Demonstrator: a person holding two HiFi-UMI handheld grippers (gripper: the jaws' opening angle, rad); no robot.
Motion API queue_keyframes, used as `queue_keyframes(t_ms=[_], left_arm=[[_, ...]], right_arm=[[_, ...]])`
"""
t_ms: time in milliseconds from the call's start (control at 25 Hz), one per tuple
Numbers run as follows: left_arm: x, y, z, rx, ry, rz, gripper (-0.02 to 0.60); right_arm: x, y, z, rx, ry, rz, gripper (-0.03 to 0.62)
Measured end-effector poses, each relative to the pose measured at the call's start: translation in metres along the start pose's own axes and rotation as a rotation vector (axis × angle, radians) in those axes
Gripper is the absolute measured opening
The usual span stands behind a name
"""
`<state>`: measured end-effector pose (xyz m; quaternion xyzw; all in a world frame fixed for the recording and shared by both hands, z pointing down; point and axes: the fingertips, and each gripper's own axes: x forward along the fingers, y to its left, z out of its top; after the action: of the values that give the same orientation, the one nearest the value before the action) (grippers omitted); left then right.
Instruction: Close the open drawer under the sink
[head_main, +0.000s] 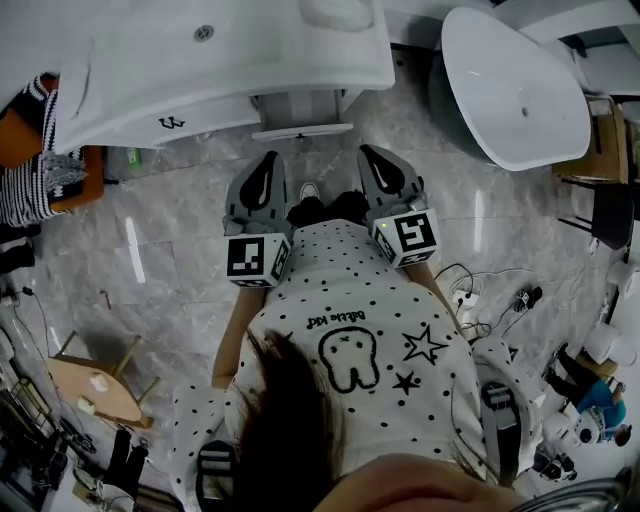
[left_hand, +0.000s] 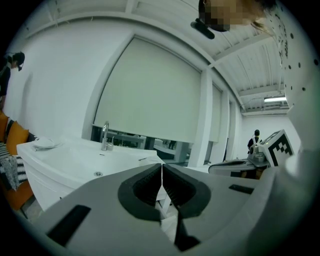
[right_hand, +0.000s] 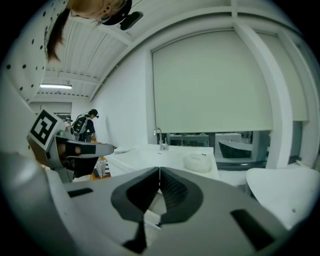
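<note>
The white sink cabinet (head_main: 200, 60) stands ahead of me, and its open drawer (head_main: 300, 112) sticks out from under the basin towards me. Both grippers point at the drawer front from just short of it. My left gripper (head_main: 268, 160) is shut and empty, its pads meeting in a thin line (left_hand: 162, 185). My right gripper (head_main: 371, 153) is also shut with nothing between its fingers (right_hand: 159, 185). The tap (left_hand: 105, 136) and basin top (right_hand: 165, 155) show beyond the jaws in both gripper views. Whether either gripper touches the drawer I cannot tell.
A white oval tub (head_main: 520, 90) stands at the right. An orange seat with striped cloth (head_main: 40, 160) is left of the sink. Cables and a power strip (head_main: 470, 300) lie on the marble floor at the right, a wooden stool (head_main: 95, 385) at lower left.
</note>
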<state>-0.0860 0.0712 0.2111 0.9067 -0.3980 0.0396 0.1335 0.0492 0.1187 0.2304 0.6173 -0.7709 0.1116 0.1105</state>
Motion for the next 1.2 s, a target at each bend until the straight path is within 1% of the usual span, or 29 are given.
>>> queue_keyframes(t_ms=[120,280,400,600,720,960,1200], left_arm=[[0.001,0.005,0.002,-0.008,-0.002,-0.004,0.012],[0.003,0.012,0.003,-0.015,0.006,-0.007,0.012],[0.003,0.019,0.003,-0.025,0.006,0.015,0.012],[0.008,0.028,0.006,-0.049,0.003,0.067,0.012],[0.018,0.026,0.01,-0.057,0.002,0.089,0.012],[0.048,0.013,0.019,-0.06,-0.01,0.105,0.012],[0.079,0.005,0.017,-0.113,-0.024,0.143,0.012]], right_arm=[[0.003,-0.001,0.001,0.008,0.007,-0.015,0.015],[0.008,-0.004,0.007,0.021,-0.009,-0.03,0.015],[0.013,-0.006,0.009,0.037,-0.011,-0.024,0.015],[0.025,-0.013,0.014,0.036,-0.011,0.009,0.015],[0.032,-0.025,0.018,0.033,-0.012,0.023,0.015],[0.049,-0.054,0.026,0.01,0.0,0.073,0.015],[0.06,-0.091,0.031,-0.004,0.0,0.097,0.015]])
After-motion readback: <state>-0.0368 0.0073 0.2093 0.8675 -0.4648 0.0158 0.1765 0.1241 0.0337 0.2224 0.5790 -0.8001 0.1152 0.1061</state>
